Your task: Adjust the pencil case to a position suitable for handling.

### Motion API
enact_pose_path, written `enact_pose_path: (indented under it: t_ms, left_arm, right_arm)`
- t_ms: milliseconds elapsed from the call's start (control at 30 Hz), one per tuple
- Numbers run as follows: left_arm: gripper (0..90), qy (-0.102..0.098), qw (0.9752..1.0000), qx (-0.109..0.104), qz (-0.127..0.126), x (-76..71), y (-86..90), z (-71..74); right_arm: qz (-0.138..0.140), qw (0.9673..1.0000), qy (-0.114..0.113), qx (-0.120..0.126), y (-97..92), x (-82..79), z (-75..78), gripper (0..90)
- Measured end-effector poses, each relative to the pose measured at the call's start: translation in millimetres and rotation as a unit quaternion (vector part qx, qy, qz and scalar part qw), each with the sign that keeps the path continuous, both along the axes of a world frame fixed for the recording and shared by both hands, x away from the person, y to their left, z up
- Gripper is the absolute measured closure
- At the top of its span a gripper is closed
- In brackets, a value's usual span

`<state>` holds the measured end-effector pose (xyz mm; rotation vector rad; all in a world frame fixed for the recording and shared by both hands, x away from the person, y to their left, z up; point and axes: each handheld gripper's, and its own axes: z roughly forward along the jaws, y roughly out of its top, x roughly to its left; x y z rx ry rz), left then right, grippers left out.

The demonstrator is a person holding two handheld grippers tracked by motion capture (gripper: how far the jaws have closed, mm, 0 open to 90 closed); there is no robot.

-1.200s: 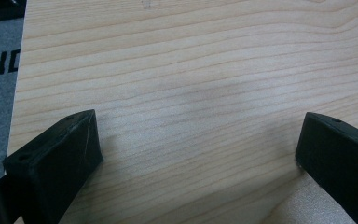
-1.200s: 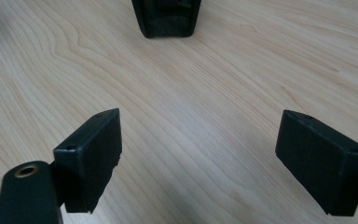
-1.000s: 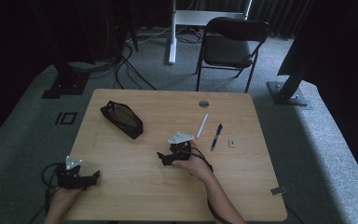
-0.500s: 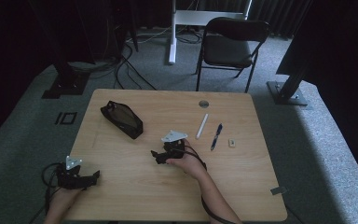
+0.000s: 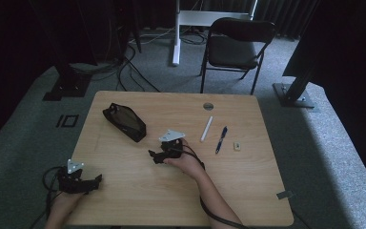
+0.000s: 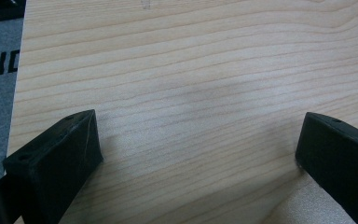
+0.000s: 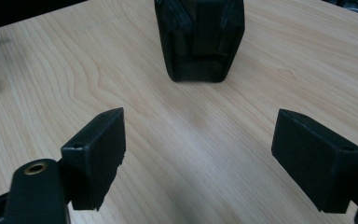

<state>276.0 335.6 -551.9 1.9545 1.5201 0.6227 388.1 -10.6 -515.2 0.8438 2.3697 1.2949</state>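
my right gripper (image 7: pixel 198 154) has its fingers spread wide, aimed at the black pouch (image 7: pixel 199 39) dead ahead on the table (image 5: pixel 248 191), its short end facing me. my left gripper (image 5: pixel 78 181), also spread, sits farther off.

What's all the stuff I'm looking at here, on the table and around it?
Pouch: one, black, table's back left, right gripper aimed at it.
Stick: one, white, back centre-right.
Pen: one, dark blue, right of stick.
Small item: one, pale, right of pen; too small to identify.
Table: one, light wood.
Chair: one, black, behind table.
Cables: several, black, on floor at back left.
Left gripper: one, black, open, near left edge.
Right gripper: one, black, open, table's middle.
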Motion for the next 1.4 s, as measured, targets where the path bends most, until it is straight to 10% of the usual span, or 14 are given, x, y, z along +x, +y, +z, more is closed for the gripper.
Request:
enact_pose_path:
  t_ms: [1400]
  left_arm:
    - [0.1, 0.000, 1.0000, 0.000, -0.004, -0.3, -0.1, 0.0]
  right_arm:
    - [-0.017, 0.9995, -0.015, 0.021, 44.9, 33.5, 0.8, 46.2]
